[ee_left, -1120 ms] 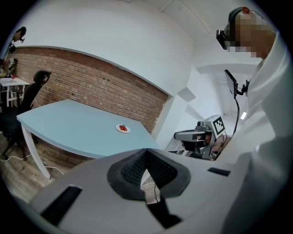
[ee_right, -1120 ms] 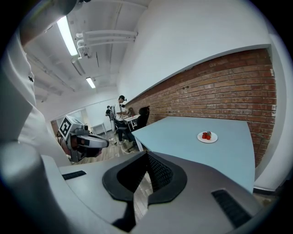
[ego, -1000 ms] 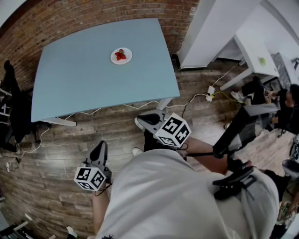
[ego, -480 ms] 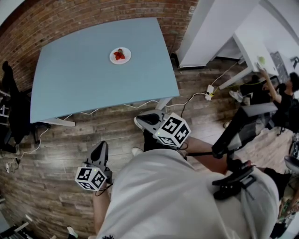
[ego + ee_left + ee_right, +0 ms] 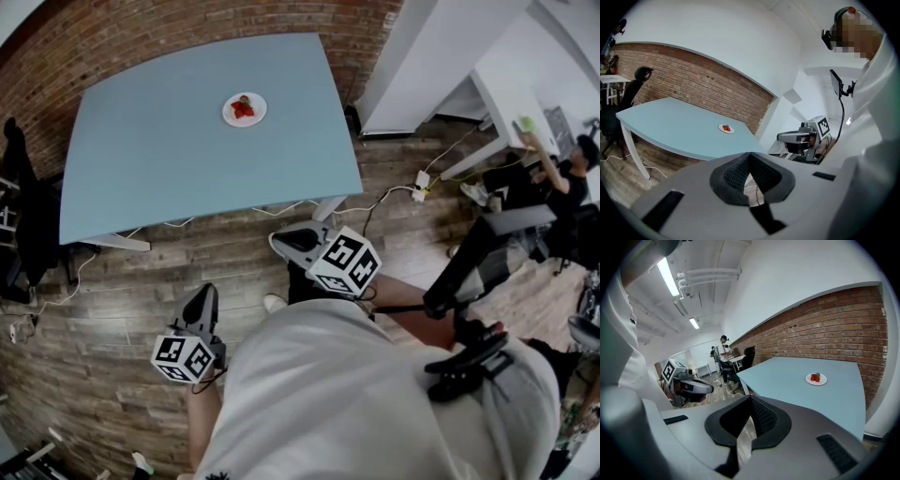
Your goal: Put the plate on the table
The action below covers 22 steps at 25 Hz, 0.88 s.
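Note:
A small white plate (image 5: 244, 109) with red fruit on it rests on the far middle of the light-blue table (image 5: 187, 169). The same plate (image 5: 726, 129) shows in the left gripper view, and as a plate (image 5: 816, 378) in the right gripper view. Both grippers hang over the wooden floor, well short of the table. My left gripper (image 5: 200, 305) is shut and empty, close to my body. My right gripper (image 5: 292, 238) is shut and empty too, nearer the table's front edge. Its marker cube (image 5: 345, 262) faces up.
Cables and a power strip (image 5: 423, 183) lie on the wood floor by the table's legs. A black chair (image 5: 21, 211) stands at the table's left end. A white wall corner (image 5: 422, 66) rises at the right, and a seated person (image 5: 561, 183) reaches over a white desk (image 5: 506, 103).
Both grippers have stayed almost still and shut. The person at the right desk has stretched an arm out over it. The plate has not moved.

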Motion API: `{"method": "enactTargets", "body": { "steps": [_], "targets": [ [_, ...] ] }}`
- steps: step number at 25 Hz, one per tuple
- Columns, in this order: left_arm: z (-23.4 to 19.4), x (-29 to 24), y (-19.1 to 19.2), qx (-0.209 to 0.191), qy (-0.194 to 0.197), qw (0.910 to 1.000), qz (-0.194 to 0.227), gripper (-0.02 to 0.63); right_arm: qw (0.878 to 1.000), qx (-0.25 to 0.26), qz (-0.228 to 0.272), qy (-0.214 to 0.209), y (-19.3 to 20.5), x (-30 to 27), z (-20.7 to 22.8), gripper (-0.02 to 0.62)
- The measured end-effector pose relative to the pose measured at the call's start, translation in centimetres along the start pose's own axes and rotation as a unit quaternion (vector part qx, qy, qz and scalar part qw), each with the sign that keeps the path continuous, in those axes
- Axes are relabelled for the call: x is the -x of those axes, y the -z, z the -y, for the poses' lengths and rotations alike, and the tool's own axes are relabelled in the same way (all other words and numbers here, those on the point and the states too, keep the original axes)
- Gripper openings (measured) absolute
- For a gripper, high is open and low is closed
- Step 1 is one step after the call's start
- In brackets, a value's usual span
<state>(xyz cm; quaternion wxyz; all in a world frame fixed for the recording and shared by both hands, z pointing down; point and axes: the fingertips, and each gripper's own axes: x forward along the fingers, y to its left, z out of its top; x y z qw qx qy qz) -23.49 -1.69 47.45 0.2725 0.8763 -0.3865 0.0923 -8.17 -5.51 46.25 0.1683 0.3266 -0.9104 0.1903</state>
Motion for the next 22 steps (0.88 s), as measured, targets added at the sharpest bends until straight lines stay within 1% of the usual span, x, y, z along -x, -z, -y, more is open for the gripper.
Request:
{"method": "enactTargets", "body": {
  "steps": [4, 10, 19, 22],
  "targets": [
    [-0.3, -0.2, -0.4, 0.004, -0.006, 0.9999, -0.008, 0.0, 1.0, -0.001, -0.005, -0.004, 0.1, -0.6, 0.2, 0.008],
    [-0.7, -0.8, -0.8, 0.006, -0.005, 0.9999, -0.012, 0.0, 1.0, -0.003, -0.008, -0.004, -0.2, -1.2, 0.8, 0.008],
    [-1.5, -2.7, -1.1, 0.005, 0.012, 0.9998, -0.014, 0.0, 1.0, -0.011, -0.015, -0.001, -0.2, -1.9, 2.2, 0.008],
    [-1.5, -3.5, -1.6, 0.006, 0.011, 0.9997, -0.019, 0.0, 1.0, -0.012, -0.018, 0.001, -0.1, -2.0, 3.1, 0.008]
  ]
}}
